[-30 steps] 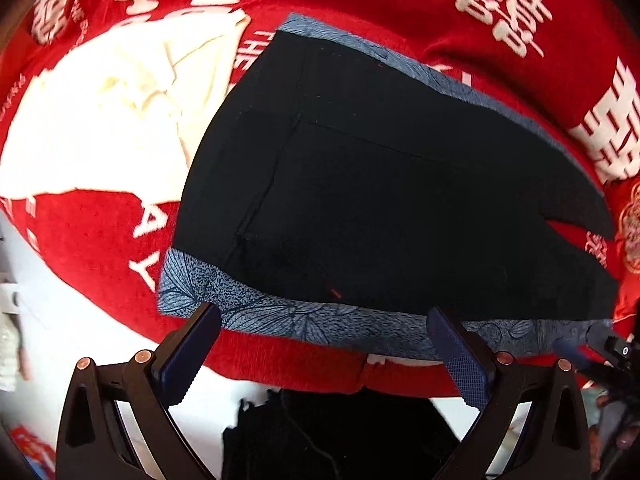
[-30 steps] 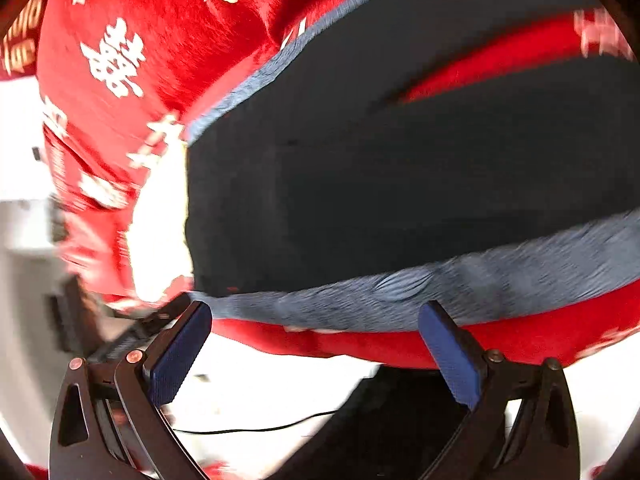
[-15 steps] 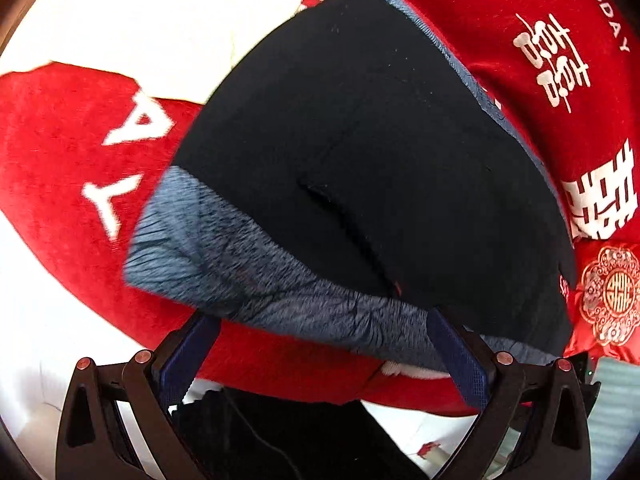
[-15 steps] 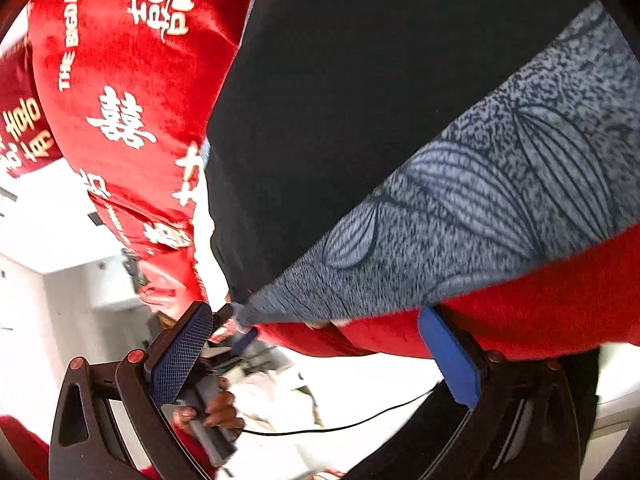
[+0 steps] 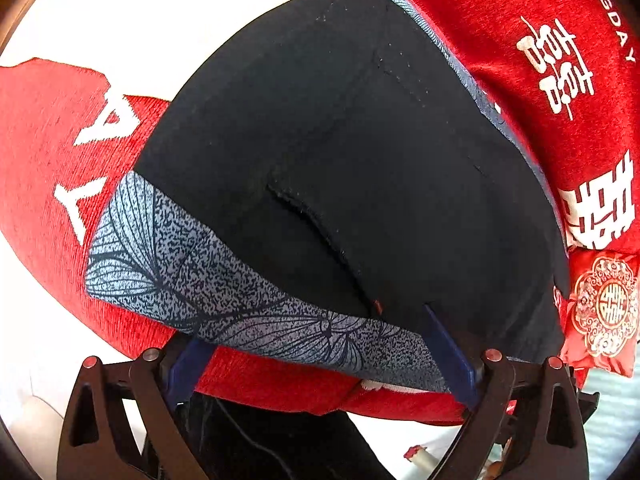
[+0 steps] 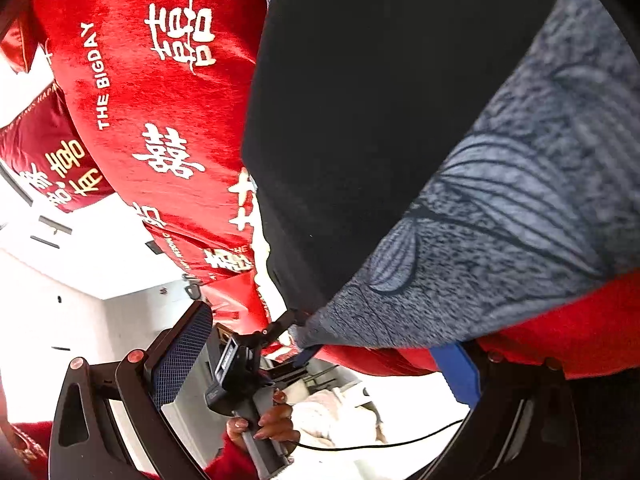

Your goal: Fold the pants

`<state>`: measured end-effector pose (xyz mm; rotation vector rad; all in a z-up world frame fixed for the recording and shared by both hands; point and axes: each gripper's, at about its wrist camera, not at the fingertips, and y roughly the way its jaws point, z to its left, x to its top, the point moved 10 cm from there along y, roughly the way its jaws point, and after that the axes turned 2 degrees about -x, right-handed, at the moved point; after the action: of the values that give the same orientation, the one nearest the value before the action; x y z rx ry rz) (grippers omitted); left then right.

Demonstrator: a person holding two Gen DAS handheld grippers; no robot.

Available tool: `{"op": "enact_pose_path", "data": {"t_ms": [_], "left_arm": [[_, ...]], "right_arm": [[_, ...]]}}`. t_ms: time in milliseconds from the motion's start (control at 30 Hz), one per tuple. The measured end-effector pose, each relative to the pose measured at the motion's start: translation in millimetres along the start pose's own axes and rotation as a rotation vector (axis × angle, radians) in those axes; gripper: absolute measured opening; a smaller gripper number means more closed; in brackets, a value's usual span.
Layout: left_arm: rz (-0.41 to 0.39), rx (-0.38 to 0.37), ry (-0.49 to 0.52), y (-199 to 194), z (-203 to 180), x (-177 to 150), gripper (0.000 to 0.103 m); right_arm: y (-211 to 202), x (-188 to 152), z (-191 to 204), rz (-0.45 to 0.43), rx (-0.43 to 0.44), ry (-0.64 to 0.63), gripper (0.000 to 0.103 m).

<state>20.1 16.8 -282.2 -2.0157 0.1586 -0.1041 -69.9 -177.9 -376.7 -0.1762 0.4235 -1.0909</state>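
pants (image 5: 360,168) between open left gripper (image 5: 316,344) fingers

Black pants (image 5: 360,160), blue-grey leaf-print band along edge, spread flat on red blanket.

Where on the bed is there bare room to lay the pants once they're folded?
Bare red blanket lies left of the pants, beside the white letters, and beyond the far grey trim. The right end is crowded by a small embroidered cushion. Both tongs, left and right, crowd the near edge.
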Motion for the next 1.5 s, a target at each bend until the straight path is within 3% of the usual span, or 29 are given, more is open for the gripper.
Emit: {"op": "enact_pose_path", "data": {"t_ms": [67, 100, 133, 167, 200, 233, 333, 400, 567, 667, 900, 1033, 1133, 1233, 1300, 1333, 1400, 1433, 1467, 1500], "left_arm": [[-0.002, 0.031, 0.012, -1.3, 3.0, 2.1, 0.083], [-0.007, 0.034, 0.014, -3.3, 3.5, 3.0, 0.072], [-0.012, 0.034, 0.013, -6.4, 5.3, 4.2, 0.064], [-0.011, 0.038, 0.013, -8.3, 8.4, 3.9, 0.049], [-0.008, 0.036, 0.009, -8.3, 11.6, 3.3, 0.036], [-0.002, 0.029, -0.001, -9.7, 14.7, 4.7, 0.032], [0.01, 0.004, -0.016, -17.1, 12.7, 7.2, 0.028], [-0.003, 0.007, 0.017, -26.5, 3.1, 9.8, 0.028], [-0.052, -0.005, 0.051, -57.8, -26.5, 27.8, 0.028], [-0.106, 0.003, 0.09, -74.3, -54.1, 55.6, 0.028], [-0.253, 0.014, 0.153, -77.7, -116.4, 161.9, 0.028], [-0.283, 0.098, 0.189, -33.8, -134.0, 225.1, 0.028], [-0.274, 0.163, 0.183, 4.2, -129.2, 253.2, 0.029], [-0.248, 0.24, 0.138, 37.8, -125.2, 271.3, 0.053], [-0.261, 0.285, 0.116, 39.3, -119.2, 276.3, 0.073], [-0.27, 0.307, 0.108, 34.9, -117.8, 277.3, 0.076], [-0.291, 0.303, 0.103, 22.7, -118.0, 275.8, 0.077], [-0.301, 0.308, 0.108, 12.6, -117.1, 270.3, 0.077], [-0.308, 0.32, 0.121, 5.8, -118.8, 267.5, 0.077], [-0.307, 0.334, 0.138, 1.7, -120.3, 264.0, 0.077]], "right_arm": [[0.8, 0.1, -3.1, -0.006, 0.019, 0.034, 0.1], [-0.9, 0.2, -7.2, -0.007, 0.019, 0.069, 0.097], [-3.4, -0.6, -13.6, -0.005, -0.001, 0.103, 0.079], [-4.9, -1.2, -20.0, -0.004, -0.04, 0.124, 0.041], [-6.3, -1.7, -28.2, -0.002, -0.103, 0.133, 0.022], [-8.0, -2.1, -36.0, 0.002, -0.167, 0.135, 0.006], [-12.8, -4.7, -28.8, 0.012, -0.238, 0.102, 0.006], [-16.3, -4.8, -5.0, 0.019, -0.282, 0.007, 0.006], [-23.4, 7.6, 50.4, 0.053, -0.308, -0.137, 0.006], [-20.6, 28.4, 84.9, 0.077, -0.314, -0.205, 0.007], [17.6, 124.5, 137.6, 0.17, -0.356, -0.274, 0.011], [53.6, 184.2, 137.3, 0.216, -0.412, -0.272, 0.011], [80.1, 219.2, 120.1, 0.253, -0.457, -0.273, 0.011], [100.5, 245.0, 102.7, 0.278, -0.515, -0.289, 0.011], [110.4, 253.4, 94.7, 0.292, -0.536, -0.279, 0.011], [112.3, 254.8, 93.4, 0.298, -0.536, -0.27, 0.011], [110.9, 253.4, 96.5, 0.317, -0.526, -0.265, 0.018], [108.2, 250.8, 101.9, 0.315, -0.523, -0.275, 0.03], [106.0, 249.3, 109.0, 0.305, -0.518, -0.292, 0.05], [102.1, 246.2, 117.7, 0.291, -0.51, -0.311, 0.058]]}}
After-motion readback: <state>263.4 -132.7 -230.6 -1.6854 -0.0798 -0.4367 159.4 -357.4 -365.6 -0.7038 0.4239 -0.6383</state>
